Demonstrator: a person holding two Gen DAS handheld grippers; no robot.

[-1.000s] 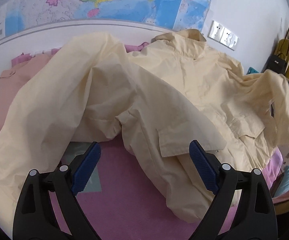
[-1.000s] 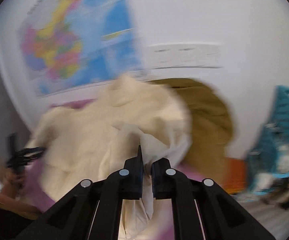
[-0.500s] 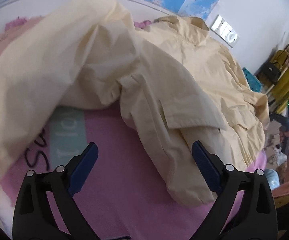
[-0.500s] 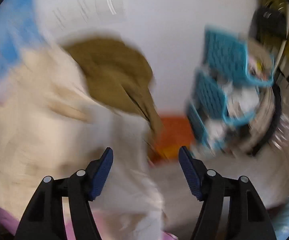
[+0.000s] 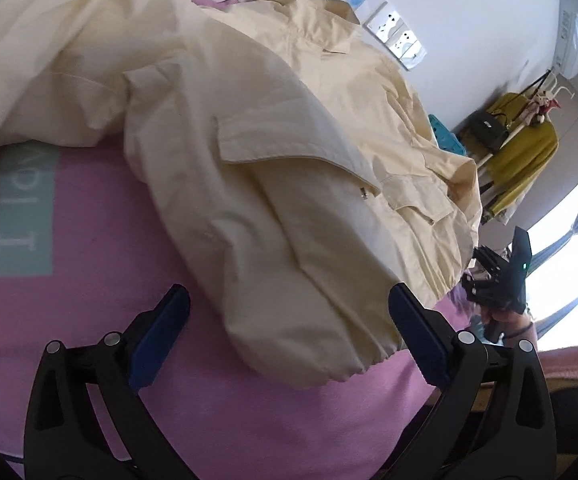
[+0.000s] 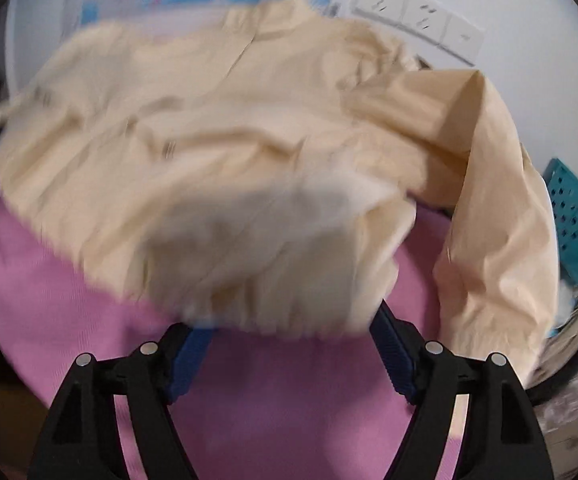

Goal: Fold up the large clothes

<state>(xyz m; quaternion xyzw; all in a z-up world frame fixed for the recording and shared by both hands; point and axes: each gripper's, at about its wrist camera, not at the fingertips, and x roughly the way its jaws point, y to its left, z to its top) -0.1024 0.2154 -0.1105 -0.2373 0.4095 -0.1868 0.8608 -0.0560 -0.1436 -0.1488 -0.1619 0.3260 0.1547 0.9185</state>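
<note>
Left claw [image 5: 289, 328]: jaws wide, nothing between the pads, and they have just been opening a bit further. We have it pointing down at the near hem of the cream jacket [image 5: 289, 184], which lies just ahead of the blue pads [image 5: 157, 340] on the pink bed cover [image 5: 101, 248]. No contact with cloth that we can see.

Right claw [image 6: 289, 344]: jaws apart, just been opening, not pinching. The jacket hem [image 6: 273, 304] lies over the tips of both pads, so cloth is between them but loose. Frame is motion-blurred, so we can't tell if a pad actually touches fabric. From the left wrist view the right claw [image 5: 501, 280] sits off the jacket's right edge, by the person's hand [image 5: 501, 316].

Jacket state: spread front-up on the bed, collar [image 5: 305, 4] toward the wall, pocket flaps [image 5: 289, 148] showing. One sleeve [image 6: 493, 216] drapes down the right side toward the bed edge, uncrossed; the other is bunched up at far left [image 5: 49, 40]. So by our read, folding is early: body laid out, sleeves not yet brought in.

Why both claws are wide at the hem: likely lining up for a two-point hem grab, to straighten or fold upward.

Risk: the fabric looks thin and crinkly; a grab may catch only the top layer.

Background: wall sockets [image 5: 395, 36], teal basket [image 6: 573, 216].
</note>
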